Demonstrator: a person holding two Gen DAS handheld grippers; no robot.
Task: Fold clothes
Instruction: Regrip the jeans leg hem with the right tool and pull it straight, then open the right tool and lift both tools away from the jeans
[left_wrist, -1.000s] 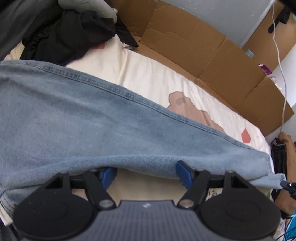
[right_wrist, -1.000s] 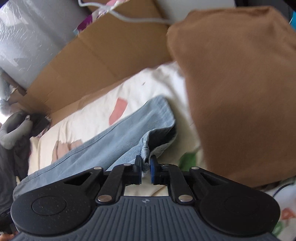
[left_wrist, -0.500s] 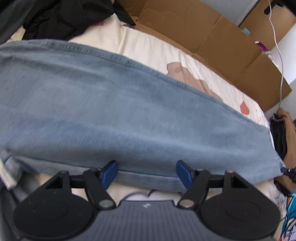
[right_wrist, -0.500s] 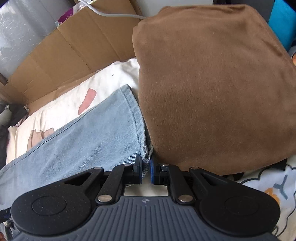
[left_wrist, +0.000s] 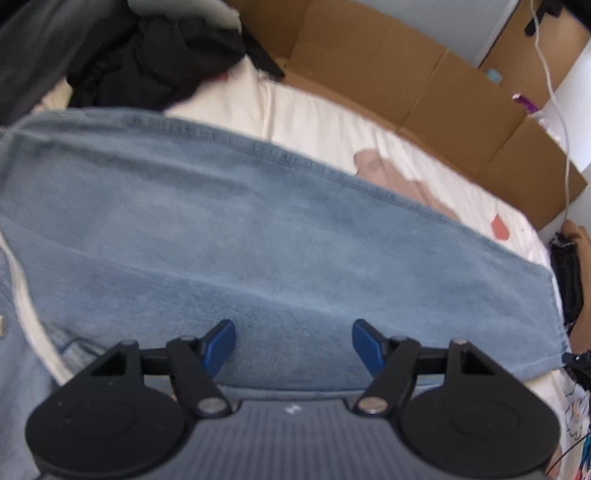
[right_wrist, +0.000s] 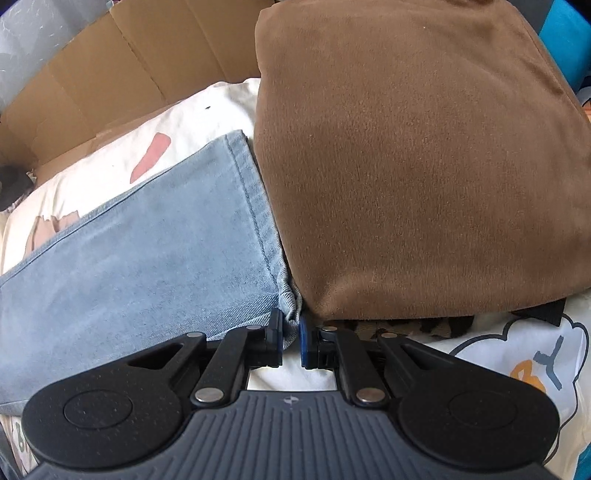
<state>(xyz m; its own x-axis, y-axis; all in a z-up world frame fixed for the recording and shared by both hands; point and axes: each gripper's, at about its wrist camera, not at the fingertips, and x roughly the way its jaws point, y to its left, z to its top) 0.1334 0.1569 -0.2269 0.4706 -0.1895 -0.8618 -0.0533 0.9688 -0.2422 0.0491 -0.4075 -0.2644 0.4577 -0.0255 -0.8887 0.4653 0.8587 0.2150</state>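
Note:
Light blue jeans (left_wrist: 258, 251) lie stretched flat across a cream bedsheet (left_wrist: 332, 129), legs running to the right. My left gripper (left_wrist: 293, 347) hovers open over the near edge of the denim, its blue pads wide apart with cloth below them. In the right wrist view the leg hem (right_wrist: 255, 199) ends beside a brown folded garment (right_wrist: 413, 155). My right gripper (right_wrist: 290, 338) is shut on the near corner of the jeans hem, a bunched bit of denim pinched between its pads.
Flattened cardboard (left_wrist: 406, 85) lines the far side of the bed. A pile of black clothing (left_wrist: 155, 55) lies at the back left. A white cable (left_wrist: 554, 92) hangs at the right. The brown garment rests on a dark patterned piece (right_wrist: 424, 326) beside a printed sheet (right_wrist: 517, 365).
The right gripper pulled the leg hem out flat toward the brown garment, and the bunched cuff smoothed. The left gripper moved forward over the denim and stayed open.

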